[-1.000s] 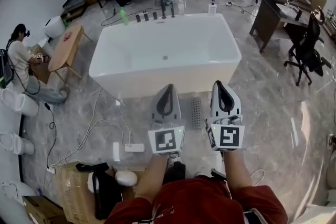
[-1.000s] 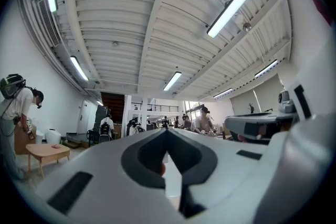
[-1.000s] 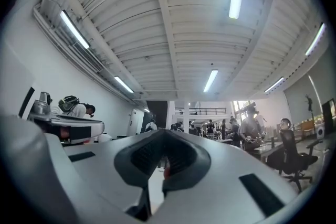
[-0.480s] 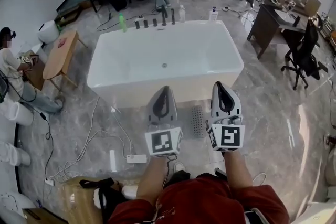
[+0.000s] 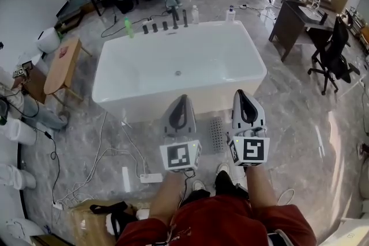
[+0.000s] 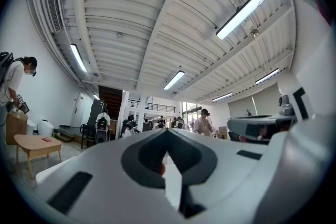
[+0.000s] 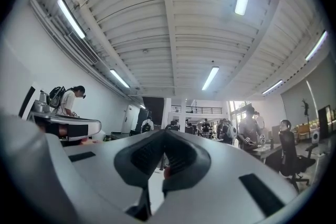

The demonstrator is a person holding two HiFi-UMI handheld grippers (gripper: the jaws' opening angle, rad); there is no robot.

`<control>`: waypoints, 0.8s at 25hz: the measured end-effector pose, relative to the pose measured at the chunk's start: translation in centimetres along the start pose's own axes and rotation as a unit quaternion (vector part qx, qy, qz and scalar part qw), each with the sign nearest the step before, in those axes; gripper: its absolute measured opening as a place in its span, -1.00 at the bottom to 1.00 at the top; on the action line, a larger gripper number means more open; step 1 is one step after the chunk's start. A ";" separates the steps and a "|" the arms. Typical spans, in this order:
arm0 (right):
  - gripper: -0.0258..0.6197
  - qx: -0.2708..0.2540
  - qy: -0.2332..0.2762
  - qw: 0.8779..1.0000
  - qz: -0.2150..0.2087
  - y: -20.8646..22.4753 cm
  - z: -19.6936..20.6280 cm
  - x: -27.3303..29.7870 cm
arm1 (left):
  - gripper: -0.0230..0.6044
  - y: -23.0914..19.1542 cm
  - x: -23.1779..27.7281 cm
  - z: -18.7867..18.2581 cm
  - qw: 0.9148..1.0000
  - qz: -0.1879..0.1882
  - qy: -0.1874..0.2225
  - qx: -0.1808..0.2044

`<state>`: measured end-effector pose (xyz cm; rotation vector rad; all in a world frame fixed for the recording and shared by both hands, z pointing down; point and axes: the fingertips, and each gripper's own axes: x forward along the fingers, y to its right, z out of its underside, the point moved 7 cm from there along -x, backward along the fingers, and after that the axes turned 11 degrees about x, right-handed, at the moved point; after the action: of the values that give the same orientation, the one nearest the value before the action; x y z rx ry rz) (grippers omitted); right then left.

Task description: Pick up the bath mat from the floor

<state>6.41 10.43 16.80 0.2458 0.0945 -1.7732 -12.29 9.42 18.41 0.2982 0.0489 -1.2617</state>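
The bath mat, a small grey perforated rectangle, lies flat on the marble floor just in front of the white bathtub. In the head view it shows in the gap between my two grippers, well below them. My left gripper and my right gripper are held side by side at waist height, pointing ahead toward the tub. Both are shut with nothing in them. In the left gripper view the left gripper points slightly up at the ceiling, jaws together. The right gripper looks the same in its own view. The mat shows in neither gripper view.
Bottles and taps stand along the tub's far rim. White cables and a power strip lie on the floor at left. A wooden side table stands further left, a desk and office chair at right. People work at the back.
I have stepped forward: the tub and mat have slid nearer and lower in the head view, and the bag at lower left has dropped toward the edge. Both grippers stay shut, side by side.
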 end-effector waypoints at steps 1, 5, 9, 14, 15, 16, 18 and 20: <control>-0.89 0.004 0.000 1.000 0.001 0.5 0.1 0.2 | -0.88 0.3 0.4 0.1 1.000 0.001 -0.001 0.004; -0.89 0.015 0.004 1.000 0.000 2.7 0.4 1.5 | -0.88 1.5 2.2 0.1 1.000 -0.002 -0.001 0.015; -0.89 0.015 0.009 1.000 -0.005 5.2 0.3 3.4 | -0.88 2.5 4.8 0.0 1.000 -0.008 -0.002 0.019; -0.89 0.031 0.014 0.999 -0.003 8.9 0.4 5.7 | -0.88 4.2 8.2 0.0 1.000 -0.011 -0.001 0.026; -0.89 0.033 0.015 0.999 -0.003 9.6 0.5 6.1 | -0.88 4.6 8.9 0.2 1.000 -0.012 -0.002 0.027; -0.89 0.034 0.015 0.999 -0.003 10.3 0.6 6.5 | -0.88 5.0 9.5 0.3 0.999 -0.014 -0.003 0.029; -0.89 0.036 0.015 0.999 -0.005 11.7 0.9 7.3 | -0.88 5.8 10.7 0.5 0.999 -0.016 -0.005 0.032; -0.89 0.040 0.014 0.999 -0.007 13.0 1.3 8.0 | -0.88 6.5 11.9 0.6 0.999 -0.017 -0.005 0.035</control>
<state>17.33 -0.23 17.21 0.3290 0.0450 -1.7897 -2.61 -0.01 17.89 0.3513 0.0009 -1.3002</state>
